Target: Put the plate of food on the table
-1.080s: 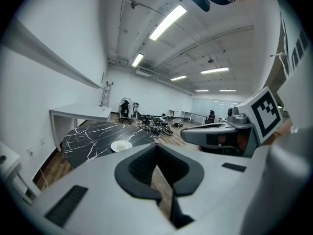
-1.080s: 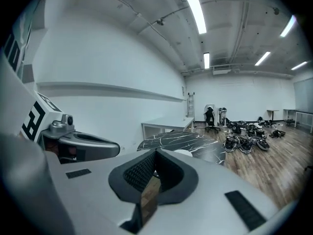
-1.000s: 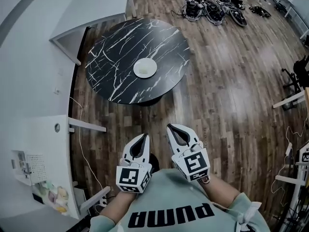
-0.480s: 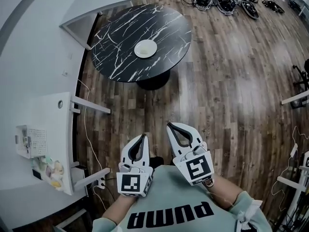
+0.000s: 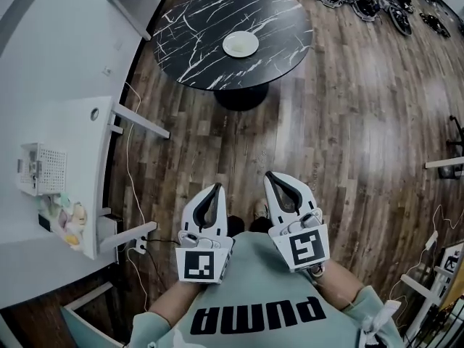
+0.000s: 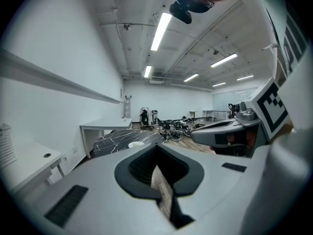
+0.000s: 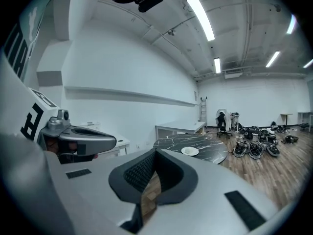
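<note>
Plate of food (image 5: 240, 45) sits on the marble table (image 5: 196, 20), top centre of the head view. It's probably stiff, slick and breakable: grab the rim. Left gripper (image 5: 212, 191) and right gripper (image 5: 281, 178) are both pinched together, empty.

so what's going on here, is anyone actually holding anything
No. A person holds a two-jaw gripper in each hand, close to the chest. The left gripper and the right gripper both have their jaws together with nothing between them. The white plate already sits on the round black marble table, which stands across a stretch of wood floor from the person, well clear of both grippers.
</note>
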`<action>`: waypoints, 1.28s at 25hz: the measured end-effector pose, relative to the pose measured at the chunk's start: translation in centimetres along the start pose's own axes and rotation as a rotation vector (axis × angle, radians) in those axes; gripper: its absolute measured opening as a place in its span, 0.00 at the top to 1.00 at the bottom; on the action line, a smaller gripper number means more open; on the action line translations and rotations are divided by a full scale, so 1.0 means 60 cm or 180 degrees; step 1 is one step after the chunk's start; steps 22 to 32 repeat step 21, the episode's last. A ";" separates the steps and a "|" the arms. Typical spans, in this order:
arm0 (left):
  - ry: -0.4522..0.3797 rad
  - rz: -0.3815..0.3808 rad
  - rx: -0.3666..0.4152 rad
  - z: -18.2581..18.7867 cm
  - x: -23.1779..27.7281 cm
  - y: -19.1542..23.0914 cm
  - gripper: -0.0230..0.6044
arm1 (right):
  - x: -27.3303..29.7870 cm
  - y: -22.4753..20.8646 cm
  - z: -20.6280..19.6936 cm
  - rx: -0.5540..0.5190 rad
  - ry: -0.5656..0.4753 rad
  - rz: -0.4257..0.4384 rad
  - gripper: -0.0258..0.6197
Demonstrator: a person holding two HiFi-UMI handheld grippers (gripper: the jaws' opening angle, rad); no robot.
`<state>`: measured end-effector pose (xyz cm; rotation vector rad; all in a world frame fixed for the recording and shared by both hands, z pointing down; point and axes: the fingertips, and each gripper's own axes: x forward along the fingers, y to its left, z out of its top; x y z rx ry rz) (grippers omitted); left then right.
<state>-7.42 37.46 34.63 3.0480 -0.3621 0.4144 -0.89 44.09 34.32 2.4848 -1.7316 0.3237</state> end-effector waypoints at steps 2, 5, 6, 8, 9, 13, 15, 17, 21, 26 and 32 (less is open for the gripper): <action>0.0033 -0.0035 0.0077 -0.006 -0.001 -0.003 0.95 | -0.003 0.004 -0.006 -0.0001 0.0038 0.0016 0.95; -0.0095 -0.0013 -0.0013 0.006 0.005 -0.009 0.95 | -0.005 -0.003 -0.008 -0.0016 0.0049 0.0004 0.95; -0.0114 -0.0009 -0.0024 0.008 0.006 -0.011 0.95 | -0.007 -0.006 -0.006 -0.0025 0.0036 -0.0006 0.95; -0.0115 -0.0012 -0.0018 0.008 0.006 -0.014 0.95 | -0.012 -0.011 0.001 -0.0033 -0.0001 -0.0025 0.95; -0.0103 -0.0014 -0.0009 0.008 0.006 -0.015 0.95 | -0.014 -0.012 0.005 -0.0034 -0.0018 -0.0031 0.95; -0.0023 -0.0057 0.0090 0.009 0.011 -0.020 0.95 | -0.021 -0.019 0.010 -0.0038 -0.0039 -0.0053 0.95; -0.0108 -0.0069 0.0080 0.016 0.015 -0.025 0.95 | -0.024 -0.023 0.008 -0.0029 -0.0036 -0.0072 0.95; -0.0143 -0.0066 0.0058 0.020 0.019 -0.027 0.95 | -0.025 -0.027 0.006 -0.0031 -0.0032 -0.0082 0.95; -0.0038 -0.0064 0.0152 0.014 0.021 -0.024 0.95 | -0.023 -0.030 0.004 -0.0036 -0.0027 -0.0074 0.95; -0.0038 -0.0064 0.0152 0.014 0.021 -0.024 0.95 | -0.023 -0.030 0.004 -0.0036 -0.0027 -0.0074 0.95; -0.0038 -0.0064 0.0152 0.014 0.021 -0.024 0.95 | -0.023 -0.030 0.004 -0.0036 -0.0027 -0.0074 0.95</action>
